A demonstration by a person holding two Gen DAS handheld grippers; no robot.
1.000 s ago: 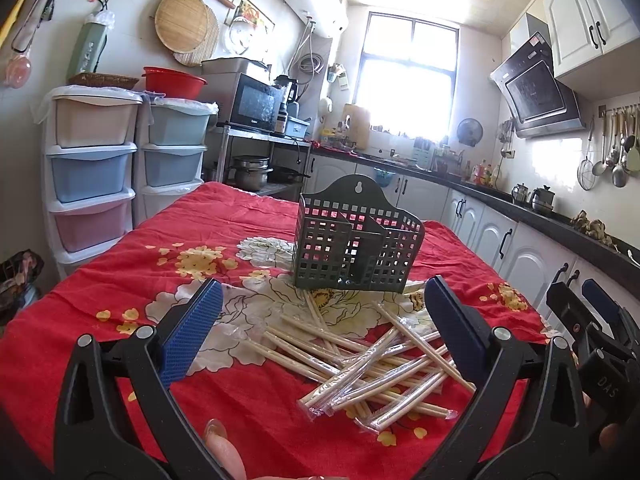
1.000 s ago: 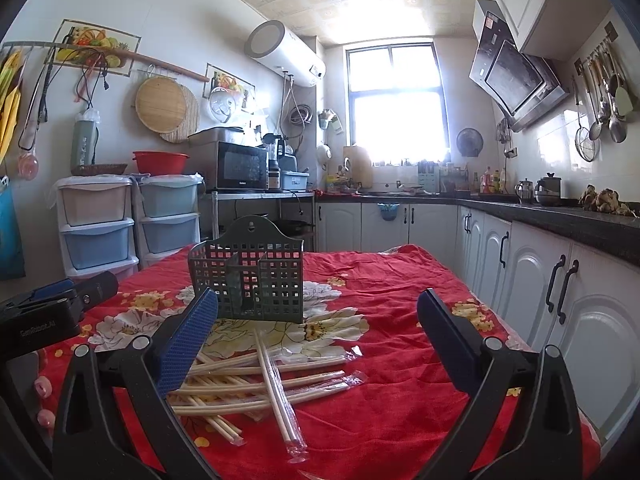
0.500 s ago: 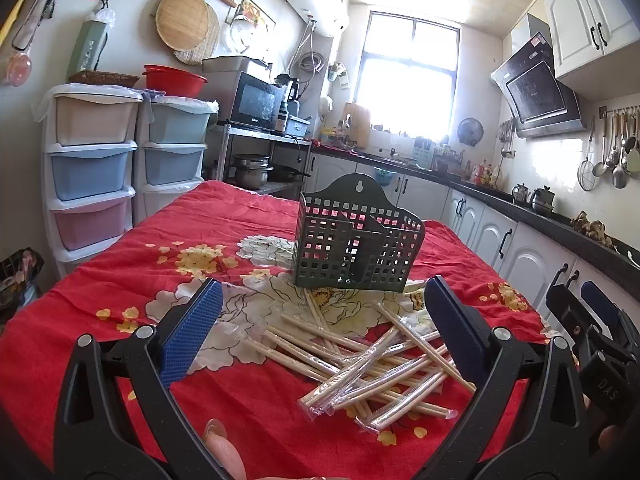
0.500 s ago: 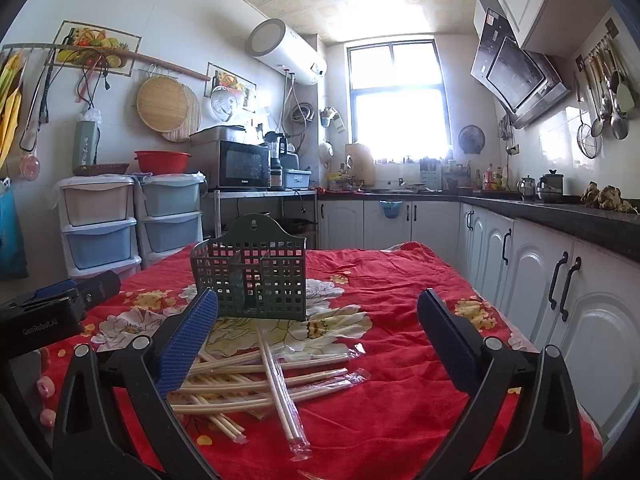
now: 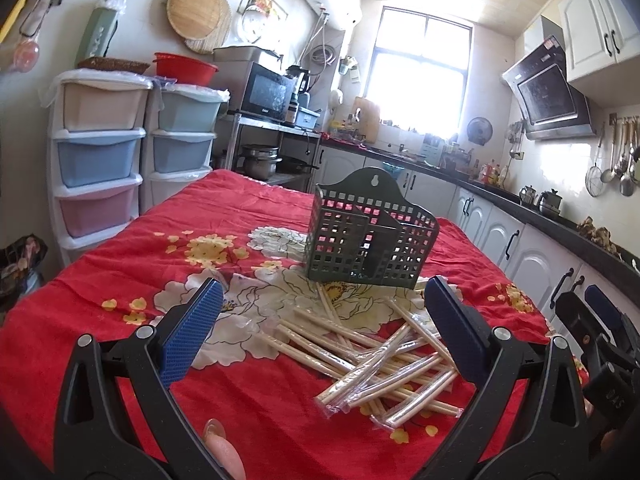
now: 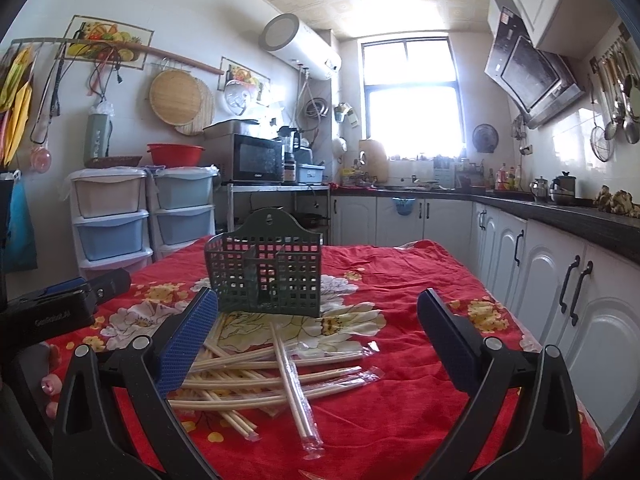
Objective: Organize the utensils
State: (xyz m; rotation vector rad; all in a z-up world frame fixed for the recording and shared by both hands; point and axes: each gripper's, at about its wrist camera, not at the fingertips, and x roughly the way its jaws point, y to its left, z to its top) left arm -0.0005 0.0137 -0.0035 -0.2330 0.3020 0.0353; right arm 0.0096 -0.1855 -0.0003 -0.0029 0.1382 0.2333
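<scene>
A sunlit kitchen, red flowered tablecloth (image 5: 120, 264) over the table — the left gripper (image 5: 320, 332) hangs spread and empty short of the green slotted caddy (image 5: 370, 236). Wrapped chopsticks (image 6: 260, 376) lie heaped just before that caddy, light, stiff, slick in plastic — best pinched mid-length. The right gripper (image 6: 318, 340) is spread too.

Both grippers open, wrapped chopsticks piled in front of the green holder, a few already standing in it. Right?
Not quite. The green holder is empty: both wrist views show only its divider through the grid. All the wrapped chopsticks lie piled on the red cloth in front of it. The left gripper and right gripper are open.
</scene>
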